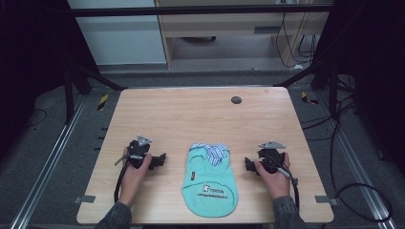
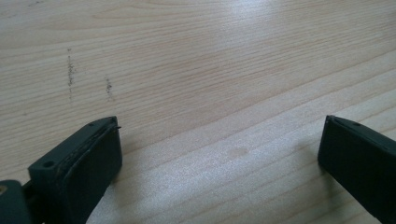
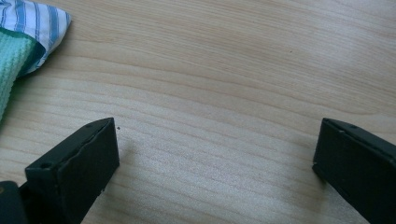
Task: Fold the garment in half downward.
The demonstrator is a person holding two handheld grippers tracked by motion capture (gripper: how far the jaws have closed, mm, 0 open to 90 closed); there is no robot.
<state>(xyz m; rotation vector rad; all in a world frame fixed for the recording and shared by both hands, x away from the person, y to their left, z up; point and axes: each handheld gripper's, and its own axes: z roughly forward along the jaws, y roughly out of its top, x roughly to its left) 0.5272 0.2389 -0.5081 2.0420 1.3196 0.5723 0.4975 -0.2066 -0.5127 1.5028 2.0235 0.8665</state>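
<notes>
Table (image 1: 191, 109): a light wooden top, the largest thing before me, with a small dark round disc (image 1: 236, 99) set in it near the far edge.
Garment (image 1: 210, 180): a small mint-green shirt with a blue-and-white striped collar (image 1: 213, 151), lying flat near my edge of the table, between my two hands, collar pointing away from me. Dark print sits low on the cloth; I cannot read it.
Left gripper (image 1: 161, 159): resting on the table just left of the shirt, apart from it. Its jaws stand as wide as they go, with bare wood between them.
Right gripper (image 1: 248, 163): resting just right of the shirt, apart from it, jaws equally wide and empty. In the right gripper view the collar's corner (image 3: 35, 23) lies at the upper left, beyond the jaws.
Progress: by my judgement nothing is begun. The shirt lies spread and untouched; grasping and handling it all remain.
</notes>
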